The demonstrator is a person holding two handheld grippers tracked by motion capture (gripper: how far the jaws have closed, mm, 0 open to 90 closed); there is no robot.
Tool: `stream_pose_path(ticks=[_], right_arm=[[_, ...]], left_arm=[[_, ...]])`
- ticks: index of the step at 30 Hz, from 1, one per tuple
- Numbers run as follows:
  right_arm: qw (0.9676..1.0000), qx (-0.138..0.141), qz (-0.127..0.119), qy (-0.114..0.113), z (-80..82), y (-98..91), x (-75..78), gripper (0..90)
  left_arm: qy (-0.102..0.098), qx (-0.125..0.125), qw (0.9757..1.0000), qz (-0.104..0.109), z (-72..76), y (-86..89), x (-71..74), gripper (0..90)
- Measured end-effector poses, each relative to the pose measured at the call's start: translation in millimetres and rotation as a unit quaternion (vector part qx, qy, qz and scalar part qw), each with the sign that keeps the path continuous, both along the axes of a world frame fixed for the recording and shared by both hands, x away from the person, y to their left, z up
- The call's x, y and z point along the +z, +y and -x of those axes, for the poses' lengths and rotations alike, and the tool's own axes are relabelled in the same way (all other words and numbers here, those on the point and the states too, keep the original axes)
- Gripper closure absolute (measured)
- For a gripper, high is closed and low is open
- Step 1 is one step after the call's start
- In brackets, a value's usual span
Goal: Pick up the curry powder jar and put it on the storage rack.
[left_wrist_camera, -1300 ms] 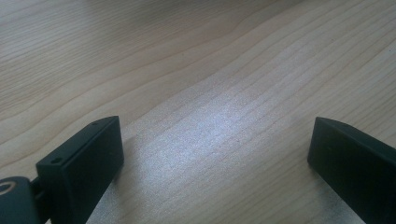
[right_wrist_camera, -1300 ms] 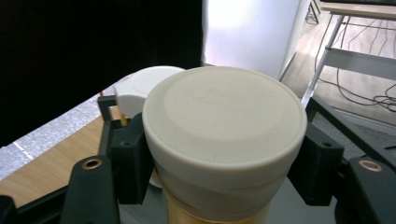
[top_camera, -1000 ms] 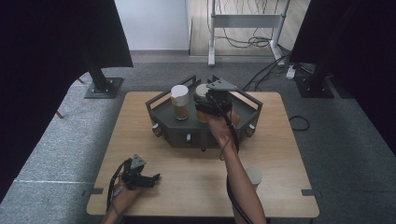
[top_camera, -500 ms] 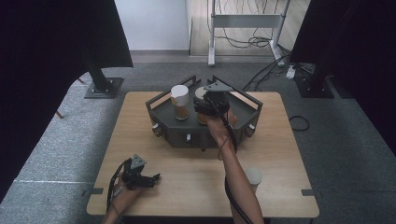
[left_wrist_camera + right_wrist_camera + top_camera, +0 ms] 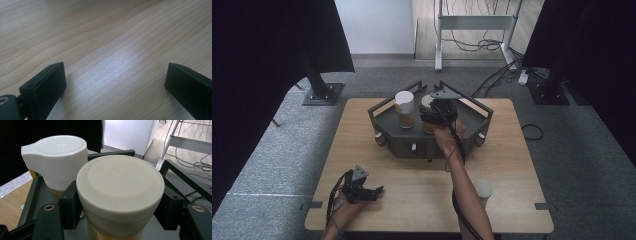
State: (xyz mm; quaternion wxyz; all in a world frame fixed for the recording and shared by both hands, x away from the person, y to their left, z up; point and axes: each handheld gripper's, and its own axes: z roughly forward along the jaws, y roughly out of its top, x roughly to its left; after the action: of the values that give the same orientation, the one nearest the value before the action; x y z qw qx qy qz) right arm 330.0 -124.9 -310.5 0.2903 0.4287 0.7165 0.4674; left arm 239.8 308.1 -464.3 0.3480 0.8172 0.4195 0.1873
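Clamping the round-lidded jar (image 5: 120, 195) on the dark tray (image 5: 472, 112), the right gripper (image 5: 438, 116) grips below its lid while the left gripper (image 5: 362, 190) rests on the table (image 5: 522, 165), jaws apart.

A wooden table (image 5: 377, 145) bears a dark angular tray (image 5: 384, 116) holding a white-lidded spouted jar (image 5: 404, 107), with a lone white cup (image 5: 483, 190) near its front right edge, black curtains (image 5: 272, 45) either side, and a metal stand (image 5: 477, 22) with cables behind.
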Motion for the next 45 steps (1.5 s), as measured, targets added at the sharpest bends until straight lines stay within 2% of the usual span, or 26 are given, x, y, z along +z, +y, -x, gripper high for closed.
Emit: stream_pose_path(ticks=[4, 11, 13, 17, 20, 28, 33, 45], right_arm=[[1.0000, 0.000, -0.007, 0.000, 0.3, -2.7, -2.0, 32.7], [0.9999, 0.000, -0.013, 0.003, -0.3, -3.9, -1.8, 25.8], [0.9999, -0.001, -0.012, 0.001, 0.1, -2.9, -2.4, 22.4], [0.9996, 0.007, -0.026, 0.010, -3.4, -5.8, -4.5, 13.6], [0.9993, 0.010, -0.033, 0.012, -3.9, -7.7, -6.2, 10.5], [0.9992, 0.011, -0.037, 0.009, 0.2, -11.2, -6.0, 9.8], [0.9996, 0.013, -0.025, 0.004, 5.8, -11.6, -4.2, 9.8], [0.9996, 0.014, -0.024, 0.005, 16.4, -19.1, 1.0, 10.3]], left_arm=[[0.000, 0.000, 1.0000, 0.000, 0.0, 0.0, 0.0, 3.4], [0.000, -0.001, 1.0000, 0.000, 0.0, 0.0, 0.1, 3.3], [0.000, -0.001, 1.0000, 0.000, -0.1, 0.1, 0.0, 3.4], [0.000, -0.002, 1.0000, 0.000, -0.1, 0.1, 0.1, 3.4], [0.000, -0.002, 1.0000, 0.000, -0.1, 0.1, 0.1, 3.4], [0.000, -0.002, 1.0000, 0.000, -0.1, 0.1, 0.1, 3.4], [0.000, -0.002, 1.0000, -0.001, -0.1, 0.1, 0.1, 3.4], [0.000, -0.001, 1.0000, -0.001, 0.1, -0.1, 0.1, 3.4]])
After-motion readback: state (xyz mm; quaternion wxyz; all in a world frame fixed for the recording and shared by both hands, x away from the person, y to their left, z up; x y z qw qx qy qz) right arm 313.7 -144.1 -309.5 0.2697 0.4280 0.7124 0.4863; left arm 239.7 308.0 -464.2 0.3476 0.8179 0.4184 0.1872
